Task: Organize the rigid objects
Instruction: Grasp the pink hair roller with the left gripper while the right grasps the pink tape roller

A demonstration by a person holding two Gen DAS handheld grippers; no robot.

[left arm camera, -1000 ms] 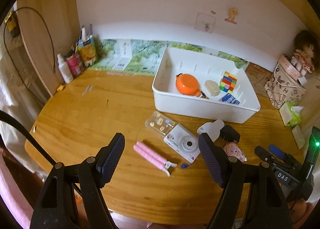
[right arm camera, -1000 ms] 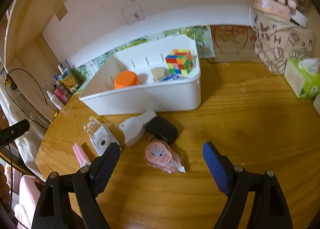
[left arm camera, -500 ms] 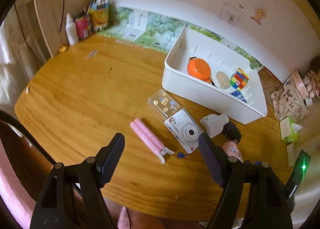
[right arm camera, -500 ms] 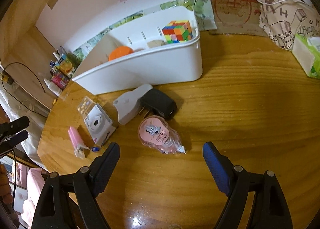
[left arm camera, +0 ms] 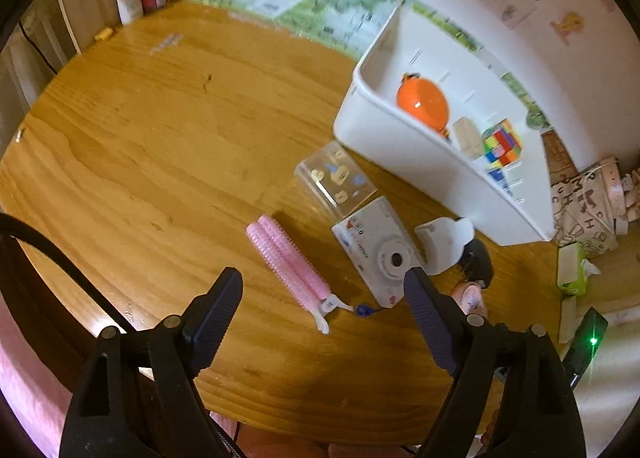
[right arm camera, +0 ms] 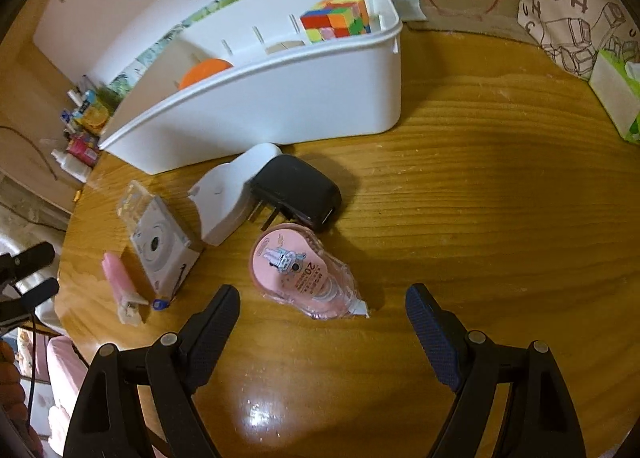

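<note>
Reaching down with jaws that have just been opening wider and nothing between them, the left gripper [left arm camera: 322, 290] hovers over the pink clip [left arm camera: 289, 258], which lies just beside the camera [left arm camera: 376, 244]; a skewed close could nudge that camera instead. The right gripper [right arm camera: 322, 310], also spread and empty, hangs over the tape dispenser [right arm camera: 302, 272], whose rounded shell may slip toward the charger [right arm camera: 298, 190], well short of the bin [right arm camera: 280, 97].

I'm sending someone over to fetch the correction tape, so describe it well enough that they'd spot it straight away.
Start at the white bin on the wooden table. In front of it lie a white case and a black plug charger; the correction tape lies just in front of the charger. It alone is clear and teardrop-shaped, with a pink astronaut label.
</note>
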